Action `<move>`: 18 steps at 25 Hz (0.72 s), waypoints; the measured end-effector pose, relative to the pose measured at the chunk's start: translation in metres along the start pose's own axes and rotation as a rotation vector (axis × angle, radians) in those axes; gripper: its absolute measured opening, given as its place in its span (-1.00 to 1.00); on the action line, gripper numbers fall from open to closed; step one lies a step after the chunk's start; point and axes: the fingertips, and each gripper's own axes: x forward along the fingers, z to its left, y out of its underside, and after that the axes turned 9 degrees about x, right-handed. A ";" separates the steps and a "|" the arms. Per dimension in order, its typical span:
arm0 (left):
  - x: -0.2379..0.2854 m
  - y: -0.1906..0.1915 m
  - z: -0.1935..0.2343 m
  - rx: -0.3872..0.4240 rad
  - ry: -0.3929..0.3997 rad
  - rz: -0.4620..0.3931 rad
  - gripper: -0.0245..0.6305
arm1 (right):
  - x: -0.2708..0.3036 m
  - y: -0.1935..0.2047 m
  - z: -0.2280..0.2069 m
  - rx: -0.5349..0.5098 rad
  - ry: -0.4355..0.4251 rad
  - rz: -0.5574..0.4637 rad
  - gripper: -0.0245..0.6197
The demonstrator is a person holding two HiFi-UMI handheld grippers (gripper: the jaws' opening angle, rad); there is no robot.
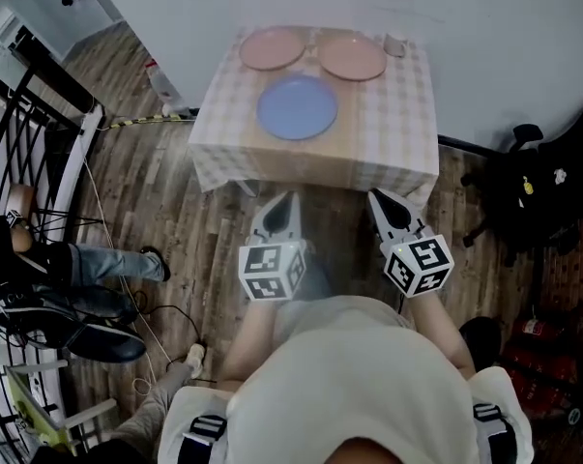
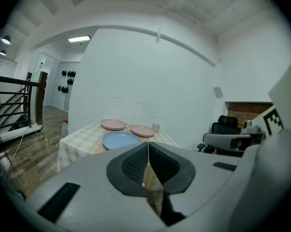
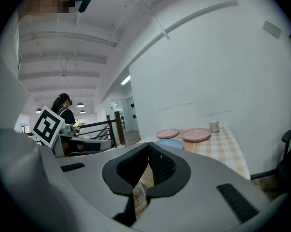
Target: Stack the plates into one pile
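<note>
Bright even ceiling light; fisheye edges dark, warped.

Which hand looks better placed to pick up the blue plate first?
Left, probably. The left claw points almost straight at the blue plate, the one nearest the person; the right claw sits off to its side. Both are shut, empty and short of the table.

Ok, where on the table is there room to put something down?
The widest bare cloth is right of the blue plate. A thinner strip is left of it. The back is crowded: two pink plates and a cup.
</note>
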 end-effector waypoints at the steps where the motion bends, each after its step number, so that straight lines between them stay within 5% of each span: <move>1: 0.007 -0.002 0.006 -0.003 0.000 0.002 -0.91 | 0.008 -0.003 -0.002 -0.004 0.000 0.002 -0.92; 18: 0.127 -0.032 0.104 -0.006 0.041 0.051 -0.91 | 0.150 -0.032 -0.041 0.004 0.071 0.035 -0.92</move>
